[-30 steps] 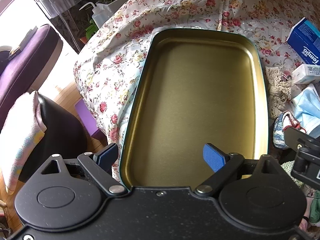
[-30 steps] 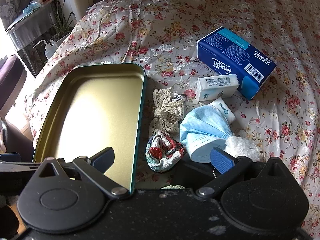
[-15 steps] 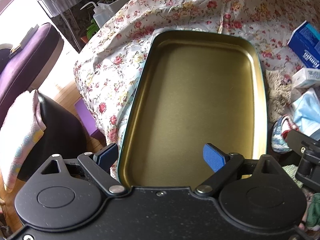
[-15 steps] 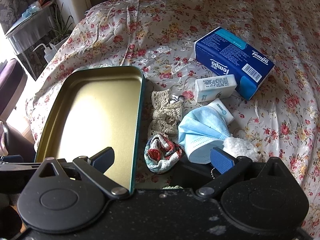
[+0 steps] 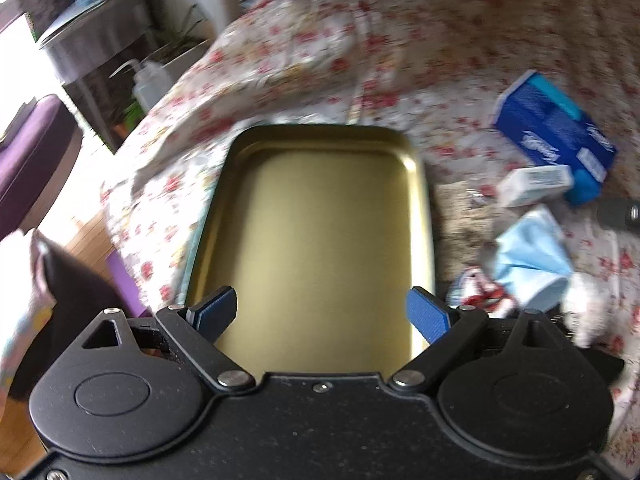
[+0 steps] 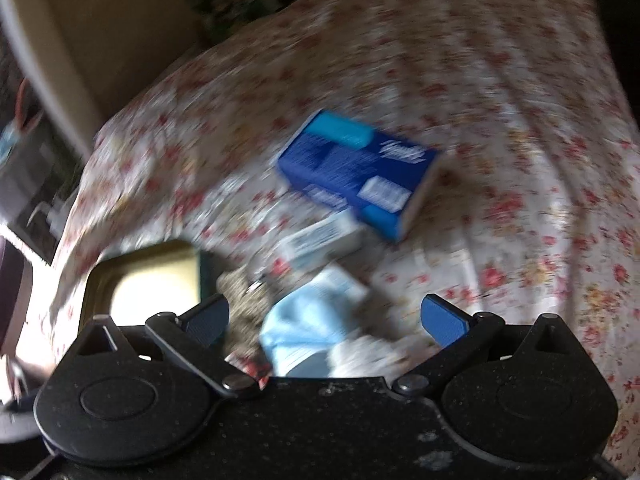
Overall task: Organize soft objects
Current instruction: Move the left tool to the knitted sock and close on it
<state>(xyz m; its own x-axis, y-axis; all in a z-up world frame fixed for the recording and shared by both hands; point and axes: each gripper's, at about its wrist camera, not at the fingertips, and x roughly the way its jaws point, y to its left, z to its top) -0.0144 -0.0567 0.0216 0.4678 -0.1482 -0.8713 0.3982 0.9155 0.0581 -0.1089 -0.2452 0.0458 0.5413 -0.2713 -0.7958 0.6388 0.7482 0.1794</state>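
right gripper jaws wide, empty; blue face mask lies lower centre, apparently between them, though blurred. descend squarely, pinch bunched fabric. left gripper wide, empty, over tin tray

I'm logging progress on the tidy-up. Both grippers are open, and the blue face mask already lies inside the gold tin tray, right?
Not quite. Both the left gripper and right gripper are open, but the blue face mask lies on the floral cloth to the right of the gold tin tray, not inside it. The left wrist view shows the tray holding nothing.
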